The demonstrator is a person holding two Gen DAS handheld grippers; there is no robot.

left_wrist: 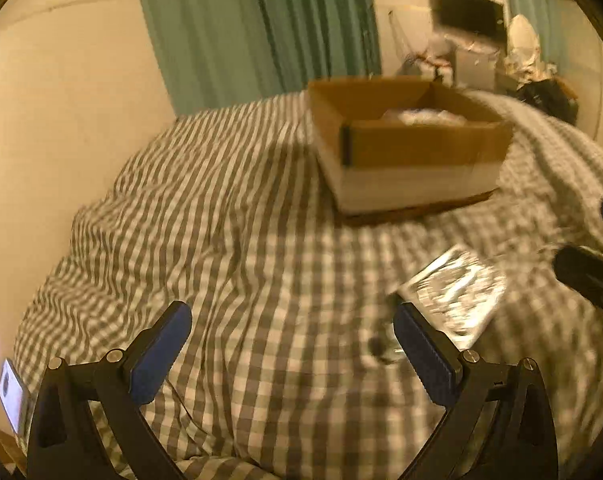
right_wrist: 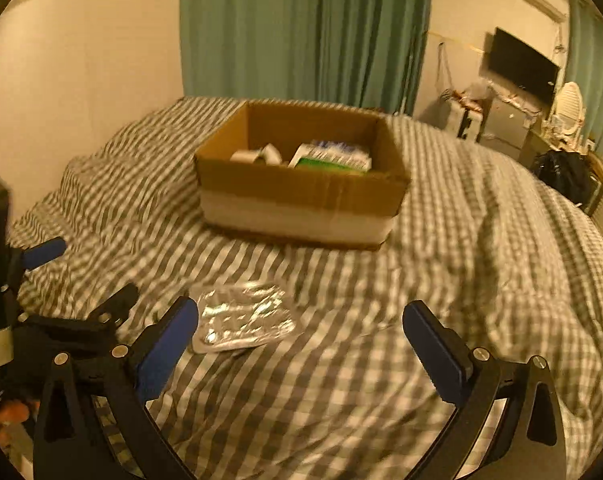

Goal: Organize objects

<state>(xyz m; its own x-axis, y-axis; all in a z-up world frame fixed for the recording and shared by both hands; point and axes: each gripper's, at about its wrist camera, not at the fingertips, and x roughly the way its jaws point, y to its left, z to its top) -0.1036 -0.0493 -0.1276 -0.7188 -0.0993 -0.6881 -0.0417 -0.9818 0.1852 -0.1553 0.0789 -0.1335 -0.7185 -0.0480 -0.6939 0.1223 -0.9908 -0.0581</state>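
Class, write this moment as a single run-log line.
left gripper: open, empty | right gripper: open, empty | foil blister pack: on checked bedcover, outside box | cardboard box: holds packets

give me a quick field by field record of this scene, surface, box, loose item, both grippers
surface: bed with checked cover
box: open cardboard box on the bed, holding a green and white packet and a small white item
loose item: silver foil blister pack lying flat on the cover, in front of the box
left gripper: jaws open, empty, blister pack just to its right
right gripper: jaws open, empty, blister pack by its left finger
background: green curtain, dark screen
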